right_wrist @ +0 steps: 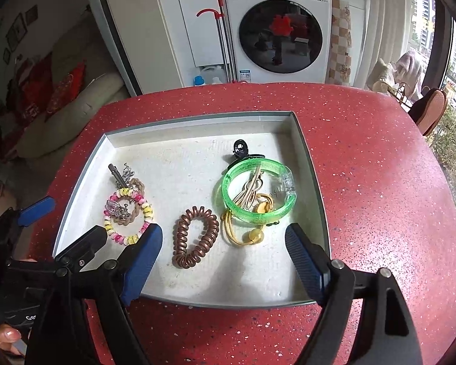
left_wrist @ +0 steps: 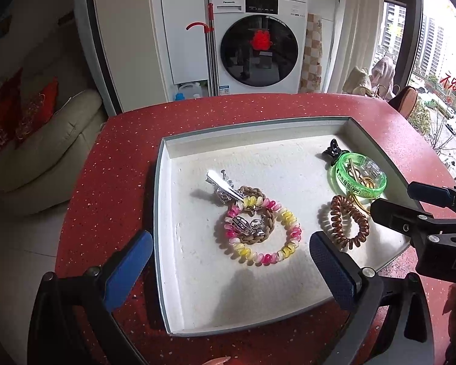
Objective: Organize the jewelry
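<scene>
With most pieces seemingly lying sorted in the tray (right_wrist: 85, 164), both the left gripper (left_wrist: 231, 261) and right gripper (right_wrist: 223, 255) are hovering spread apart and empty, probably choosing the copper coil tie (right_wrist: 194, 237) next

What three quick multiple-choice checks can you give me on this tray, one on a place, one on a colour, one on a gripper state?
1. Where does the brown spiral hair tie lie?
A. On the red table, outside the tray
B. In the tray, between the pink-and-yellow spiral tie and the green bangle
C. Inside the green bangle

2. What colour is the hair claw behind the bangle?
A. Black
B. White
C. Red

3. How do the two grippers stand?
A. Both shut on jewelry
B. Left shut, right open
C. Both open and holding nothing

Answers:
1 B: it rests on the tray floor with the pink-and-yellow tie on one side and the bangle on the other.
2 A: the claw is glossy black.
3 C: left gripper and right gripper both show wide gaps with nothing between the fingers.
</scene>
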Demonstrator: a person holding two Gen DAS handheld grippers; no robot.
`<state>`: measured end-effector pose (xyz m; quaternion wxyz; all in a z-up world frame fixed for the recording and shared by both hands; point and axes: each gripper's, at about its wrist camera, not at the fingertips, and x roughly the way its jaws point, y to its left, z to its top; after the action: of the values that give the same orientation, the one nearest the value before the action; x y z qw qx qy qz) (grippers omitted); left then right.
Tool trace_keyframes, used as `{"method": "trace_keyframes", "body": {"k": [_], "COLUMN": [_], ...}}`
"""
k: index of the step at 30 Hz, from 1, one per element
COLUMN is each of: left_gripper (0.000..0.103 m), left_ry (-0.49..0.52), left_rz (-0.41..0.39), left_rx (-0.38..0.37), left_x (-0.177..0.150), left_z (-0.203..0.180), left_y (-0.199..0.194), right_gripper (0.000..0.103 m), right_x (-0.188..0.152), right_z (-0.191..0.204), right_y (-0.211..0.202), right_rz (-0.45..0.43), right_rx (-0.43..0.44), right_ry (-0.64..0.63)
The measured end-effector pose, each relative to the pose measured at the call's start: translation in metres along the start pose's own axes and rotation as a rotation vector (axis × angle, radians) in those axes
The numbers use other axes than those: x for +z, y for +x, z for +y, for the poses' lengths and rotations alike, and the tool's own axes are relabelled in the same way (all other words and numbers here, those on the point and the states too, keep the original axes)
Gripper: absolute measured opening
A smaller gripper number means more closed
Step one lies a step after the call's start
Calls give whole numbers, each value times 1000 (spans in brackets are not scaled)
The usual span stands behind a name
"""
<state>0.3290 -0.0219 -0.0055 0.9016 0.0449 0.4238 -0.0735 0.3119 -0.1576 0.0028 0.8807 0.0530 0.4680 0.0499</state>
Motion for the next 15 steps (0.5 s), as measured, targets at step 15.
{"method": "trace_keyframes", "body": {"k": [15], "left_gripper": [103], "left_ry": [-13], "left_rz": [-17], "left_rx": [18], "left_x": [-3], "left_z": [5], "left_y": [-9], "right_gripper": [86], "right_x": [-6], "right_z": [2], "right_y": [-13], "right_rz": [-95], "right_rx": [-27], "right_ry": [16]}}
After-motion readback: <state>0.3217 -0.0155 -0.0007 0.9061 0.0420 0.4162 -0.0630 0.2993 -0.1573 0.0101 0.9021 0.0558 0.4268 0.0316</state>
